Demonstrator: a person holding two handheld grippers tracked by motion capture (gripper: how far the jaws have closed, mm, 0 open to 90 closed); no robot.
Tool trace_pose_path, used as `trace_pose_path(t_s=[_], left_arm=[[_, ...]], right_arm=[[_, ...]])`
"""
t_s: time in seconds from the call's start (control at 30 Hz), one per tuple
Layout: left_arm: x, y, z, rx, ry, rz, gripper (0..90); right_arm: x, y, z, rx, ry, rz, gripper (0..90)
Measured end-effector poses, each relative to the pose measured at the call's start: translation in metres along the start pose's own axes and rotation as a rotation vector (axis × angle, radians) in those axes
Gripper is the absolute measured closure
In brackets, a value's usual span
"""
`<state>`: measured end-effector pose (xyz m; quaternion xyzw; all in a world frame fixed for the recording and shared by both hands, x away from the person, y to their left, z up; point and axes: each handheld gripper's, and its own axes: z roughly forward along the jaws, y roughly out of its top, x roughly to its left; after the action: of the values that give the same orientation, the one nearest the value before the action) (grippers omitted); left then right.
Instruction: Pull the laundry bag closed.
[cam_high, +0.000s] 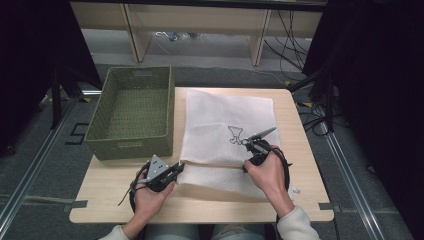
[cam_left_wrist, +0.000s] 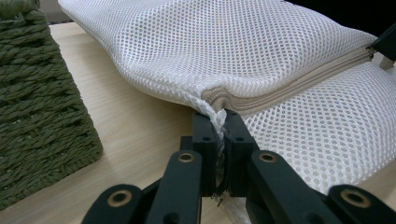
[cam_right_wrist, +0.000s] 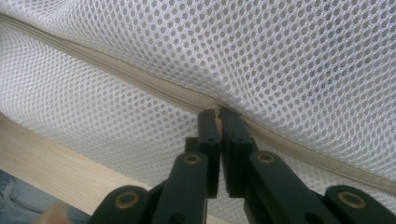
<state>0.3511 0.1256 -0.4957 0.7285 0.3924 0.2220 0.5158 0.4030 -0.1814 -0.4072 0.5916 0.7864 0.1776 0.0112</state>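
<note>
A white mesh laundry bag (cam_high: 225, 135) lies flat on the wooden bench (cam_high: 300, 200), just right of a green woven basket (cam_high: 132, 112) that stands at the bench's far left corner. The person works from the near edge with a claw in each hand. The left claw (cam_high: 180, 166) is clenched on the bag's left corner, at the end of the zipper (cam_left_wrist: 299, 79); in the left gripper view its two black jaws pinch a tuft of mesh where the beige zipper tape begins. The right claw (cam_high: 245, 169) is at the zipper line farther right along the bag's near part; in the right gripper view its jaws are closed at the zipper tape (cam_right_wrist: 154, 84), though whether they grasp the pull itself cannot be told. A black line drawing (cam_high: 235, 134) marks the bag's upper face. The bag's near edge bulges slightly above the bench between the two claws.
</note>
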Motion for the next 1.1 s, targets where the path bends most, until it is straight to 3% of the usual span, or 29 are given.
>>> trace_pose_path(t_s=[0.23, 0.27, 0.33, 0.47, 0.53, 0.77, 0.8, 0.83, 0.87, 0.93, 0.97, 1.1], left_arm=[[-0.0001, 0.0001, 0.0001, -0.001, -0.001, -0.001, 84.6], [0.0, 0.0, 0.0001, 0.0, 0.0, -0.001, 84.6], [0.0, 0.0, 0.0, 0.0, 0.0, -0.001, 84.6], [0.0001, 0.0, 0.0, 0.001, 0.0, -0.001, 84.6], [0.0002, -0.0001, 0.0001, 0.001, 0.002, 0.0, 84.6], [0.0, -0.0001, 0.0001, 0.001, 0.001, 0.001, 84.6], [0.0, -0.0001, 0.0, 0.001, 0.002, 0.002, 84.6], [0.0, -0.0001, 0.0001, 0.0, 0.0, 0.0, 84.6], [0.0003, -0.0001, -0.0001, 0.002, 0.0, -0.002, 84.6], [0.0002, -0.0001, 0.0, 0.001, 0.001, -0.001, 84.6], [0.0001, -0.0001, 0.0001, 0.002, 0.003, 0.002, 84.6], [-0.0005, -0.0004, 0.0002, 0.002, 0.004, -0.014, 84.6]], right_arm=[[0.0005, -0.0002, -0.0008, 0.001, -0.001, 0.003, 88.5], [-0.0027, -0.0001, 0.0011, -0.027, -0.005, -0.048, 88.5], [-0.0031, 0.0, 0.0016, -0.029, -0.005, -0.057, 88.6], [-0.0026, 0.0, 0.001, -0.02, -0.018, -0.046, 88.5], [0.001, -0.0006, -0.0014, 0.005, -0.012, 0.007, 88.6], [0.0012, -0.0007, -0.0013, 0.007, -0.014, 0.008, 88.6], [-0.0025, -0.0004, 0.0009, -0.023, -0.017, -0.047, 88.6], [-0.0025, -0.0004, 0.0009, -0.023, -0.017, -0.047, 88.6], [0.0017, -0.0007, -0.0009, 0.013, -0.027, 0.019, 88.5], [-0.0002, -0.0004, -0.0003, 0.015, -0.031, 0.001, 88.6], [0.0009, -0.0008, -0.0011, 0.019, -0.024, 0.024, 88.5], [0.0014, -0.0009, -0.0013, 0.01, -0.026, 0.028, 88.6]])
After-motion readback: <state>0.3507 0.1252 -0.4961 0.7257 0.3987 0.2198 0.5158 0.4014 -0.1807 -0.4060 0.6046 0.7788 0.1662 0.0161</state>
